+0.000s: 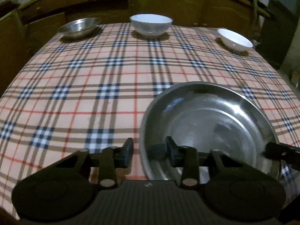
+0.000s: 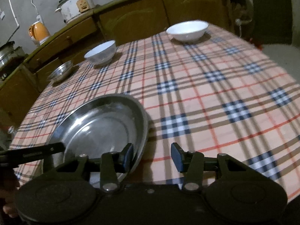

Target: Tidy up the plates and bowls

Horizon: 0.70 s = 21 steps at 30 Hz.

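I saw a checked tablecloth (image 1: 112,71) before wooden cabinets (image 1: 168,1); both grippers, left (image 1: 149,150) and right (image 2: 152,154), straddled the steel plate's (image 1: 210,116) rim, jaws apart, not pinching.

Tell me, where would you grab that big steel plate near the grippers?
By its raised rim, from the near edge. The steel plate lies flat on the tablecloth, so only the thin upturned lip gives a hold: one finger inside, one outside. Both the left gripper and right gripper already straddle that lip, one at each side.

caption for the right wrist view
Right tool open astride the steel plate's rim, three bowls beyond.
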Available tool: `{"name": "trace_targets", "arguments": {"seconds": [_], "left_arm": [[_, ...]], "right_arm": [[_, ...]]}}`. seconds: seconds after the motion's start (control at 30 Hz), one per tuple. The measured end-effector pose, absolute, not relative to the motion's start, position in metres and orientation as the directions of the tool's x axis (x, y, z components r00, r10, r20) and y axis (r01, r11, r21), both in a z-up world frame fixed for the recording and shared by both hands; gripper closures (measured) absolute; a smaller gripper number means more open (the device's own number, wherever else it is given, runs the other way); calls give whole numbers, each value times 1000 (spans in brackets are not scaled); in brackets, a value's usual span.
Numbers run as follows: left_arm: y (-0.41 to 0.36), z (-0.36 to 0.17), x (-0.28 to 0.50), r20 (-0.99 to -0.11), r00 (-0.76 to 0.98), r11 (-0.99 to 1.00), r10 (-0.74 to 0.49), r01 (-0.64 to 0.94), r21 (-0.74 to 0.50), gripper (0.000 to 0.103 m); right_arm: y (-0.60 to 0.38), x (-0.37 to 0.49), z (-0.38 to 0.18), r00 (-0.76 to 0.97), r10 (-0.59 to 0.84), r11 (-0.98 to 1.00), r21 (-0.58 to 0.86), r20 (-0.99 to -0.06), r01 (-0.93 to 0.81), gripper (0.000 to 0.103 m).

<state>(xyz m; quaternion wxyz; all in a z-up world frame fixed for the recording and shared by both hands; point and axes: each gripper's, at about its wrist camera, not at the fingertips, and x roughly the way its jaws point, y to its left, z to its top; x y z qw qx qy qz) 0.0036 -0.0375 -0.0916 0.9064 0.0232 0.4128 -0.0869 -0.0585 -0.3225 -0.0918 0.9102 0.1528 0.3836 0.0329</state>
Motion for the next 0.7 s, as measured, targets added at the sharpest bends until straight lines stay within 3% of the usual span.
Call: {"name": "trace_targets", "arguments": {"seconds": [0.07, 0.1, 0.13, 0.7], "left_arm": [[-42, -91, 5, -754, 645, 984, -129, 179, -16, 71], [-43, -92, 6, -753, 644, 983, -133, 181, -19, 71], [-44, -92, 6, -754, 644, 984, -133, 179, -20, 71], [-81, -51, -3, -701, 690, 969, -180, 245, -8, 73]], "right_arm": [[-320, -56, -95, 699, 198, 946, 322, -687, 48, 62], [-318, -54, -96, 697, 211, 944, 328, -685, 36, 75], [-316, -52, -96, 692, 227, 941, 338, -685, 26, 81], [-341, -66, -51, 784, 100, 955, 281, -612, 97, 80]]}}
